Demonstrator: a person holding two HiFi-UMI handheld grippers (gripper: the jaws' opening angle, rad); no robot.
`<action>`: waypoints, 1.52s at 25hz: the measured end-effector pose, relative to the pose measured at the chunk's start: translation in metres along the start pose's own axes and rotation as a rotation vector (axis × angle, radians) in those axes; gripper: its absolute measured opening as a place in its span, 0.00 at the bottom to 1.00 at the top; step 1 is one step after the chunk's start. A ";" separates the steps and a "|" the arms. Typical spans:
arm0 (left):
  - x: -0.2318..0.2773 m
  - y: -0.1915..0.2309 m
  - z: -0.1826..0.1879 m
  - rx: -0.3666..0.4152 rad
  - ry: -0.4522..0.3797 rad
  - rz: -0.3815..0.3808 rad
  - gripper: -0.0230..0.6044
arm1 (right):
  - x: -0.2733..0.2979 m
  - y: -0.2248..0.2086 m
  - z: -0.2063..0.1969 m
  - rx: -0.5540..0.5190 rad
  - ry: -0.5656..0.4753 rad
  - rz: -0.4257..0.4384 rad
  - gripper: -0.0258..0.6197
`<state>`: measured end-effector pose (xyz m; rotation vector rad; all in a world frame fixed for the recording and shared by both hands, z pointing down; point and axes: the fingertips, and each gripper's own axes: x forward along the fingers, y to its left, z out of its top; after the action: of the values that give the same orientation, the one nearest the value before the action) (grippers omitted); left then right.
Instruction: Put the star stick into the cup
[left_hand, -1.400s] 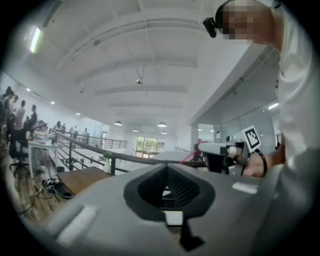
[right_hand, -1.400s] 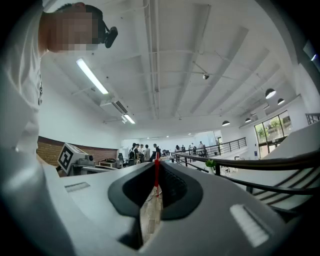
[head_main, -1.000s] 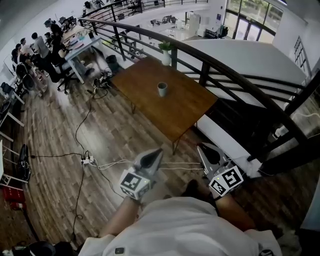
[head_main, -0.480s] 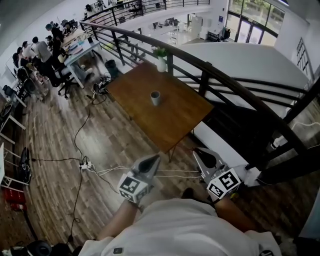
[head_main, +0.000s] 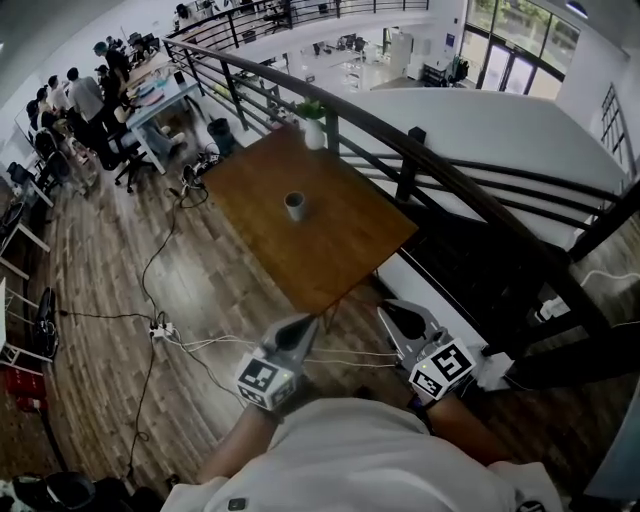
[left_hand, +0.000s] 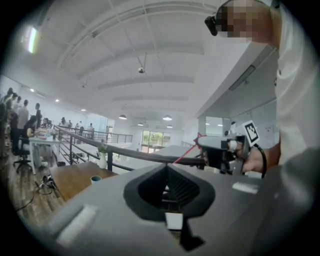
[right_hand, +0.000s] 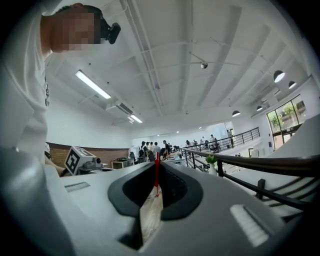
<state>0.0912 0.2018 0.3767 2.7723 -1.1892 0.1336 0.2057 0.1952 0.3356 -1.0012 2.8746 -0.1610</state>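
Note:
A small grey-green cup (head_main: 295, 206) stands near the middle of a brown wooden table (head_main: 345, 250), well ahead of both grippers; it also shows far off in the left gripper view as cup (left_hand: 95, 179). My right gripper (head_main: 392, 312) is shut on the thin red star stick (right_hand: 156, 175), which points up between its jaws. From the left gripper view the stick (left_hand: 186, 150) slants out of the right gripper (left_hand: 220, 150). My left gripper (head_main: 298, 330) is shut and holds nothing. Both are held low in front of the person's body, above the wooden floor.
A dark curved railing (head_main: 420, 150) runs along the far side of the table. A white vase with a plant (head_main: 313, 130) stands at the table's far end. Cables and a power strip (head_main: 160, 328) lie on the floor to the left. People sit at desks (head_main: 90, 100) farther left.
The person has stepped forward: table and cup have slid down and left in the head view. Both grippers stay shut, the stick still in the right one.

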 end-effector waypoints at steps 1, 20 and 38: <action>0.005 0.004 -0.002 -0.001 0.003 0.007 0.04 | 0.003 -0.006 -0.002 0.001 0.001 0.006 0.08; 0.057 0.095 0.005 -0.020 -0.006 0.027 0.04 | 0.094 -0.058 -0.005 0.004 0.026 0.044 0.08; -0.015 0.328 0.038 0.013 -0.011 -0.038 0.04 | 0.338 -0.009 -0.006 -0.012 0.030 0.009 0.08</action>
<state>-0.1555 -0.0171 0.3629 2.8088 -1.1418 0.1229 -0.0530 -0.0224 0.3244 -0.9960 2.9097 -0.1592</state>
